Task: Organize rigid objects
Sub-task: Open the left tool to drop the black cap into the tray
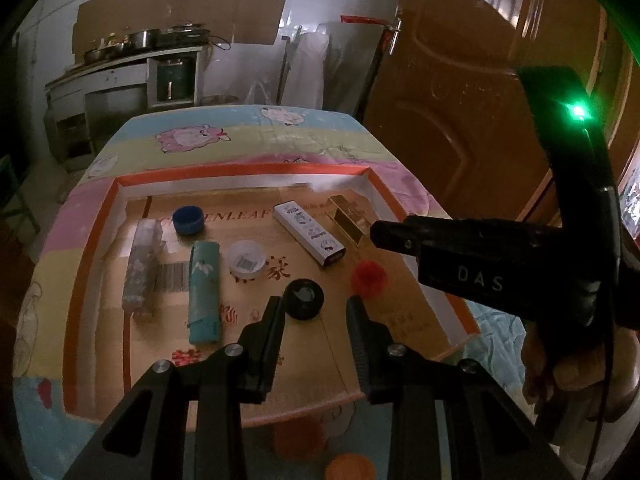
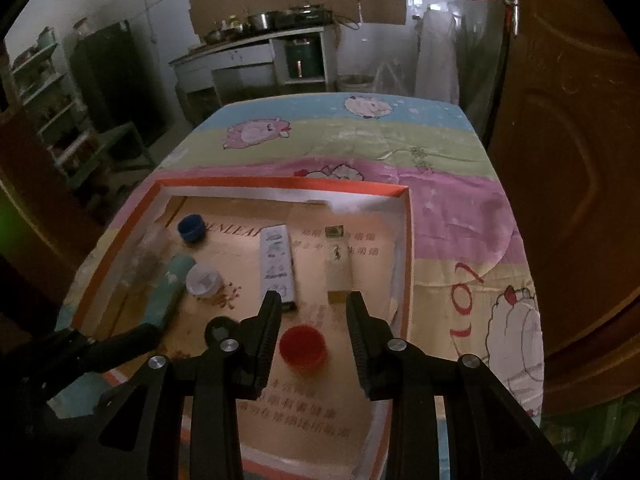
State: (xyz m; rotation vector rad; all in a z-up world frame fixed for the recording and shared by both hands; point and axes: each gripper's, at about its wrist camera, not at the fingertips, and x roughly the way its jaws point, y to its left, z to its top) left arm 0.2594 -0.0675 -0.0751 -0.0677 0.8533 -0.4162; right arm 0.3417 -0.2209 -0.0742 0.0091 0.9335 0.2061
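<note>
A shallow orange-rimmed cardboard tray (image 1: pixel 96 240) lies on the bed. In it are a black cap (image 1: pixel 303 298), a red cap (image 1: pixel 369 278), a blue cap (image 1: pixel 188 220), a clear lid (image 1: pixel 245 260), a teal tube (image 1: pixel 205 290), a grey packet (image 1: pixel 141 268), a white box (image 1: pixel 309 233) and a gold box (image 1: pixel 349 220). My left gripper (image 1: pixel 315 307) is open, with the black cap just beyond its fingertips. My right gripper (image 2: pixel 313 303) is open, above the red cap (image 2: pixel 302 347), which lies between its fingers. The right gripper's body shows in the left wrist view (image 1: pixel 480 264).
The bed has a striped cartoon sheet (image 2: pixel 440 216). A brown door (image 1: pixel 480 80) stands to the right. A kitchen counter with pots (image 2: pixel 260 40) is behind the bed. Two orange caps (image 1: pixel 348 466) lie outside the tray's near edge.
</note>
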